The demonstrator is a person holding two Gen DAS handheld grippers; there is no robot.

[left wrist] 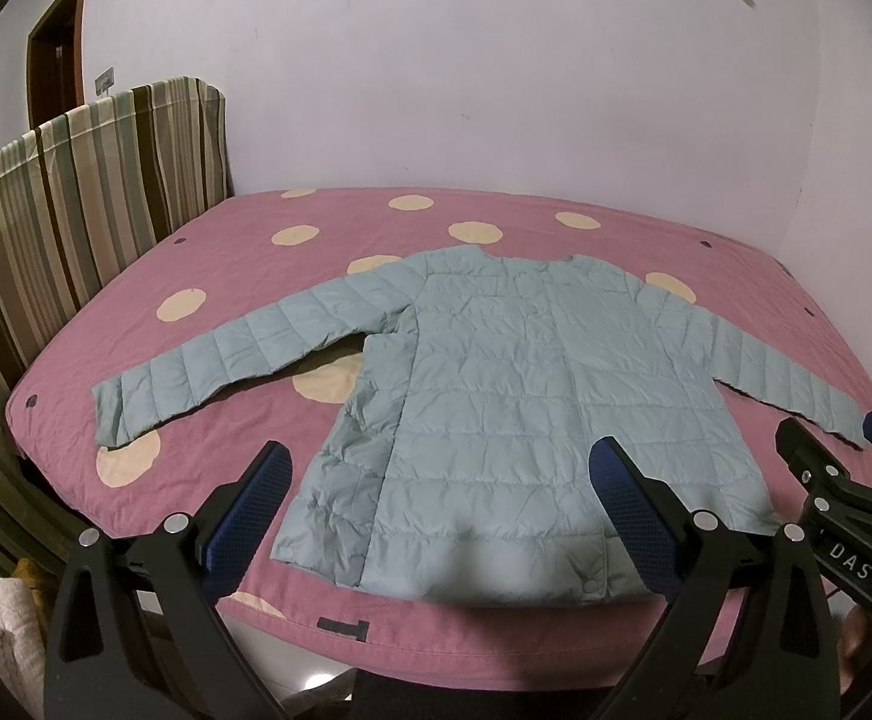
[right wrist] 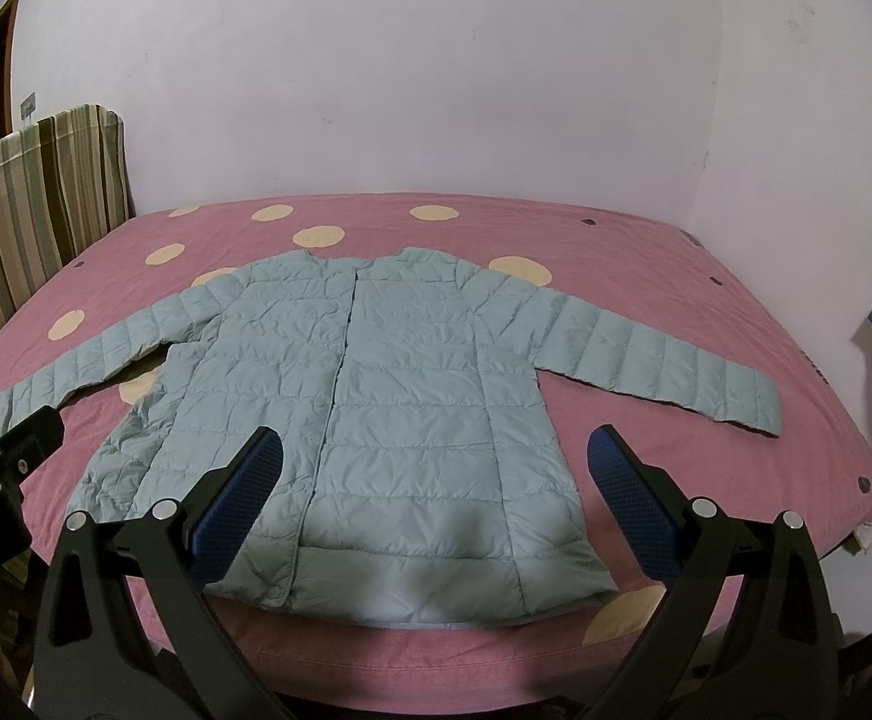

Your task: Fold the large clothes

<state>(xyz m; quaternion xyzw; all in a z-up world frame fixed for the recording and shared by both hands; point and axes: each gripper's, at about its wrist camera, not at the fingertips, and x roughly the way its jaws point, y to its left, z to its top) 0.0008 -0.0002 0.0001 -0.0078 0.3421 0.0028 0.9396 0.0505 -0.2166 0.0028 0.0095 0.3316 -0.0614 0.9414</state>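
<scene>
A pale blue quilted jacket lies flat and front up on the pink bed, both sleeves spread out to the sides; it also shows in the right wrist view. My left gripper is open and empty, held above the jacket's hem near the front edge of the bed. My right gripper is open and empty too, over the hem a little to the right. The right gripper also shows at the right edge of the left wrist view.
The bed has a pink cover with cream dots. A striped headboard cover stands at the left. A plain wall runs behind the bed, with a door at the far left.
</scene>
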